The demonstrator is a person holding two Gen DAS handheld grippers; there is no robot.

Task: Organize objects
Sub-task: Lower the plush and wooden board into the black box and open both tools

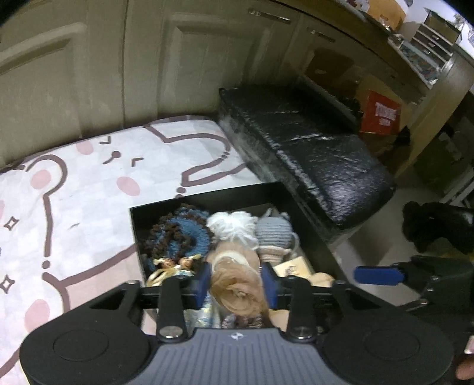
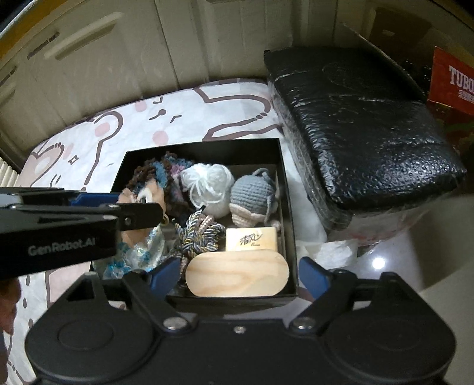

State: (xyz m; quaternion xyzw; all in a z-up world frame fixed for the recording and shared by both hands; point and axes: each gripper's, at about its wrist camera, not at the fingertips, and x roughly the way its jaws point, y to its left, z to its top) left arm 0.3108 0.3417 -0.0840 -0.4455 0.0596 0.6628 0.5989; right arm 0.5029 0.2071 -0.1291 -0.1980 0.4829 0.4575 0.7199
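Bed [image 1: 89, 189] with bear-print sheet, cabinets behind. Box [image 2: 284, 213] on bed, nearly full. Left claw [image 1: 236, 284] clamped tan doll [image 1: 237, 284] over box; placing step. Right claw [image 2: 240, 275] gaped, empty. Next: lower, release.

A home, most likely a bedroom or storage corner. Cream panelled cupboard doors [image 1: 183, 59] with metal handles [image 1: 269, 15] run along the far wall. A soft mat with a pink-and-brown cartoon bear print [image 1: 89, 183] covers the near left. To its right sits a black padded bench wrapped in plastic film [image 1: 311, 148]. Far right: a red cardboard box with white lettering [image 1: 380, 114], other cartons [image 1: 328, 63], and a small drawer organiser [image 1: 435, 35] on a cluttered shelf. Glossy tiled floor [image 2: 385, 260] shows near right. A black keepsake box [image 2: 204, 151] holds crocheted trinkets [image 2: 251, 192].
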